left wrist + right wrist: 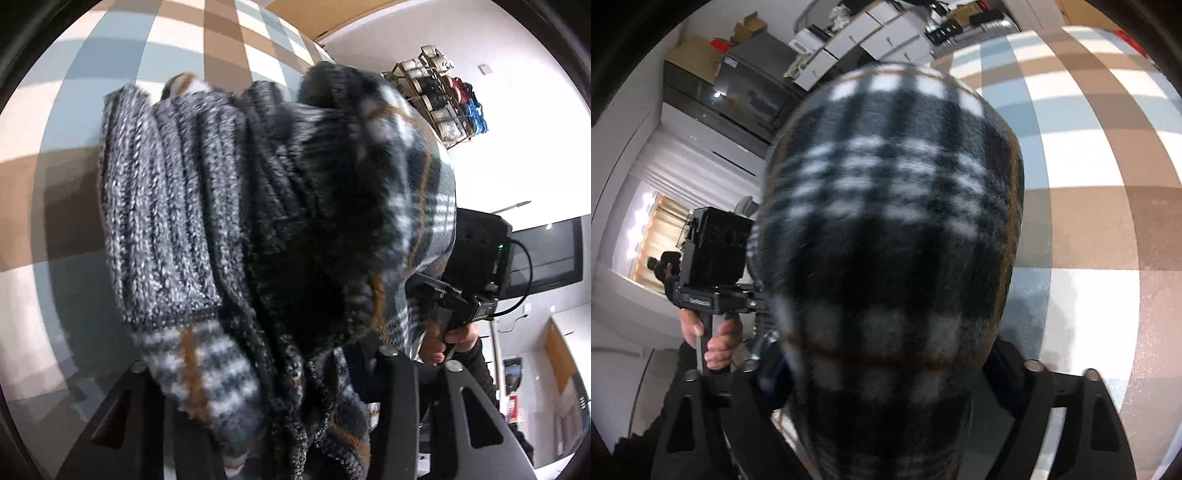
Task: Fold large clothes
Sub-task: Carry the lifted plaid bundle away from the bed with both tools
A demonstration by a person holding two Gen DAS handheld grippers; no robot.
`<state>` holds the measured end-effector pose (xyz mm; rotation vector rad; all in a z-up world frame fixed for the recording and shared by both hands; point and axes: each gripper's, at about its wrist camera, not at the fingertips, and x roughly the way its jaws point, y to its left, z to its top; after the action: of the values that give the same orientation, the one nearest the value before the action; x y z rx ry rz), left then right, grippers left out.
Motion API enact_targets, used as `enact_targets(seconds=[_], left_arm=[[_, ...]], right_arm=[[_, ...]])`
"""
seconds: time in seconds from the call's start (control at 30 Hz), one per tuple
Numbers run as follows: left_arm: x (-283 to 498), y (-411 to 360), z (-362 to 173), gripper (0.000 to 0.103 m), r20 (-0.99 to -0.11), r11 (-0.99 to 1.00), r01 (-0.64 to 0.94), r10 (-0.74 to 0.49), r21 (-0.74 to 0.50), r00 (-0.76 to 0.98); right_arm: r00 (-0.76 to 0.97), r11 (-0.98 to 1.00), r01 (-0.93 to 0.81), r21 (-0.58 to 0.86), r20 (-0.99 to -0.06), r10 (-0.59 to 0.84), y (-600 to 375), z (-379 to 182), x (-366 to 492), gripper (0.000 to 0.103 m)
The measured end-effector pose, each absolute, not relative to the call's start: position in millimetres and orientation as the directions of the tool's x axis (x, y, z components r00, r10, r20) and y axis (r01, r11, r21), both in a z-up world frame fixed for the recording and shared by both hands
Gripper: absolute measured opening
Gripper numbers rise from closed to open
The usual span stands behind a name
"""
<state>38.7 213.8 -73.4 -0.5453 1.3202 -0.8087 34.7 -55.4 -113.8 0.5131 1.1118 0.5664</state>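
A thick plaid garment, dark grey, white and orange outside with a grey ribbed fleece lining, fills the left wrist view. My left gripper is shut on a bunched fold of it, and the cloth hides its fingertips. In the right wrist view the same plaid garment bulges over my right gripper, whose jaws stand wide with cloth lying loosely between them. A hand holds the left gripper's handle just left of the garment.
The garment hangs over a surface checked in blue, brown and white. A rack of cable spools and a dark screen stand by the wall. White cabinets and cardboard boxes line the far side.
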Motion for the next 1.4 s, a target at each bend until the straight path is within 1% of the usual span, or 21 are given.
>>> enact_targets(seconds=[0.07,0.17,0.23,0.43,0.7,0.83,1.0,1.17,1.3,1.4], left_arm=[[36,213,-68,0.032,-0.63,0.625,0.211,-0.775,-0.752,0.052],[37,205,-60,0.03,-0.635,0.629,0.222,-0.771,-0.745,0.053],[35,200,-54,0.03,-0.647,0.638,0.238,-0.761,-0.732,0.051],[46,185,-33,0.03,-0.638,0.628,0.267,-0.768,-0.731,0.059],[43,217,-1,0.029,-0.623,0.633,0.28,-0.77,-0.722,0.134],[35,260,19,0.029,-0.623,0.654,0.272,-0.756,-0.706,0.201],[29,314,36,0.03,-0.621,0.676,0.228,-0.735,-0.7,0.271],[16,393,41,0.03,-0.658,0.734,0.148,-0.665,-0.663,0.354],[5,460,30,0.03,-0.673,0.751,0.063,-0.622,-0.657,0.399],[1,506,8,0.03,-0.68,0.748,-0.003,-0.602,-0.664,0.419]], right_arm=[[0.342,0.729,-0.159,0.666,-0.656,0.673,-59,-109,29,0.07],[0.367,0.709,-0.153,0.689,-0.626,0.688,-66,-104,21,0.065],[0.386,0.701,-0.162,0.694,-0.61,0.692,-68,-97,10,0.064],[0.43,0.677,-0.174,0.715,-0.563,0.705,-74,-79,-8,0.063],[0.455,0.643,-0.234,0.729,-0.503,0.735,-47,-45,0,0.063],[0.441,0.618,-0.287,0.732,-0.471,0.764,-15,-30,16,0.063],[0.388,0.569,-0.347,0.746,-0.437,0.811,53,-12,49,0.063],[0.312,0.522,-0.39,0.759,-0.424,0.85,138,-7,81,0.063],[0.246,0.471,-0.39,0.791,-0.404,0.881,213,-17,107,0.064],[0.21,0.45,-0.378,0.809,-0.398,0.893,270,-40,124,0.064]])
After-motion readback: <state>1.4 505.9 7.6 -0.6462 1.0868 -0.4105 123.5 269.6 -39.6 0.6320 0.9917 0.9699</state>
